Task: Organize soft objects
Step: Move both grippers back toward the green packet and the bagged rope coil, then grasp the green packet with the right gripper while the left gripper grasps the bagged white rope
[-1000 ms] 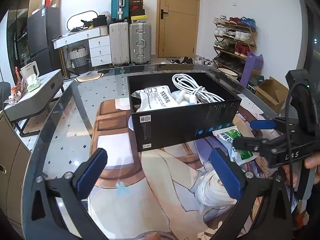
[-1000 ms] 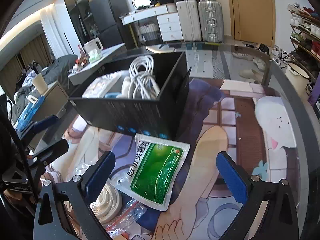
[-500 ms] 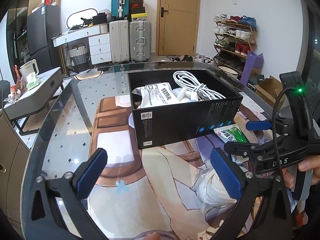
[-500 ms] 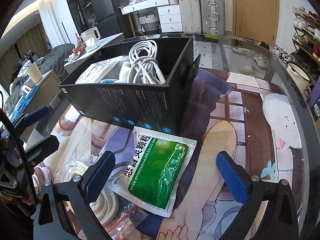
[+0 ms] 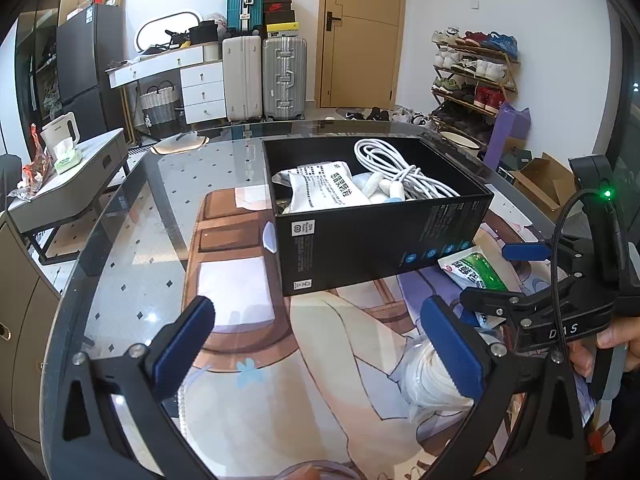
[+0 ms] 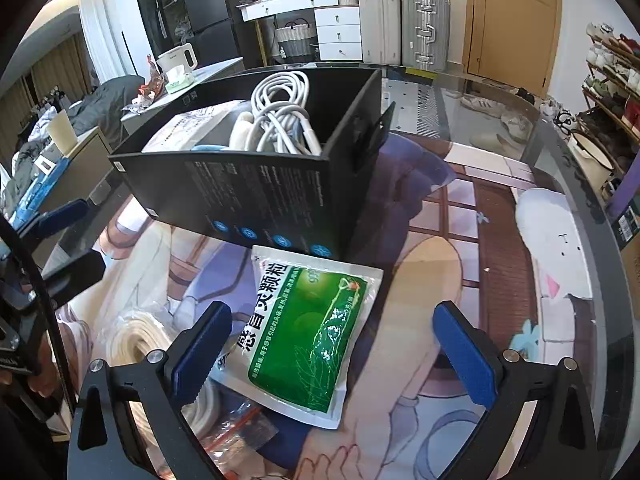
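A black box [image 5: 380, 240] [image 6: 260, 192] stands on the table, holding a coiled white cable [image 5: 396, 168] [image 6: 280, 116] and a white printed packet [image 5: 324, 192] [image 6: 188, 132]. In front of the box lies a green sachet [image 6: 316, 332] [image 5: 472, 272]. My right gripper [image 6: 336, 352] [image 5: 496, 276] hovers open just over it, the sachet showing between its blue pads. A bagged white coil [image 5: 432, 376] [image 6: 136, 340] lies beside the sachet. My left gripper [image 5: 320, 352] [image 6: 68, 244] is open and holds nothing, near the coil and short of the box.
The round glass table [image 5: 132, 264] carries a printed mat [image 5: 248, 292]. A small clear bag with a red zip [image 6: 236, 436] lies under the sachet's near edge. A grey side table [image 5: 72, 188] stands off to the left; suitcases and a shoe rack line the far wall.
My right gripper has come closer to the green sachet, which now fills more of its view. The left gripper has hardly moved. Both stay open.
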Demonstrator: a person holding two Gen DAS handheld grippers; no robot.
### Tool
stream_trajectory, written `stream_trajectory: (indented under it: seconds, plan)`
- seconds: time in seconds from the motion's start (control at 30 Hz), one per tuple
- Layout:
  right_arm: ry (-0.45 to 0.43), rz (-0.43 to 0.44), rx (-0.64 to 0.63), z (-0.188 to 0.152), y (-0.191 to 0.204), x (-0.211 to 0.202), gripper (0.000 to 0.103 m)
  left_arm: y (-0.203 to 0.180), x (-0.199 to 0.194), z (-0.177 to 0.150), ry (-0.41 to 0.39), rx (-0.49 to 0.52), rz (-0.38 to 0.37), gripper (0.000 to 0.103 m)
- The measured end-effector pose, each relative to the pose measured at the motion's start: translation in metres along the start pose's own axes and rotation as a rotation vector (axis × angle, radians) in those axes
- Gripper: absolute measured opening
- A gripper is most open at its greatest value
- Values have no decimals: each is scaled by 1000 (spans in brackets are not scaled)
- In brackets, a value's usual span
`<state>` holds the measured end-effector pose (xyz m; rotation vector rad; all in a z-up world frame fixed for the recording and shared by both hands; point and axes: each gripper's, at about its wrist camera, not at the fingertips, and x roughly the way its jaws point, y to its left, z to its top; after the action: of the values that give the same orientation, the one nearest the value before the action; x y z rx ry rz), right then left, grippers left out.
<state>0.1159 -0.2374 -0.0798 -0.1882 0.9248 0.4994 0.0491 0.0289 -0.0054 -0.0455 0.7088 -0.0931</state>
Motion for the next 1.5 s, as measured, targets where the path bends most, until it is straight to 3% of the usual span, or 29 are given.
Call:
stream_trajectory:
  seconds: [0.23,0.37,0.53,0.7,0.8,1.33,1.5]
  plan:
    - [-3,-1,4,-2,-4,-2,100,2,1,0,2,-1,3,103]
    - [-3,-22,-7,-2,-3,-3,95,4,2,-2,4,-2,5,103]
    - [-14,-48,-9,-4,-7,-7,75,5,3,-2,4,-5,7,103]
    - [-34,-46,18,-7,-18,-14,47,6,2,-2,3,-3,7,103]
    - [-46,-33,29,-10,-23,-18,39,5,2,-2,4,-4,3,103]
    - [-155,34,14,-29,-16,-64,36,-15,-5,-8,37,31,-95,103]
    - [-154,40,17,-34,-15,-67,36,-24,-7,-11,66,26,-172,103]
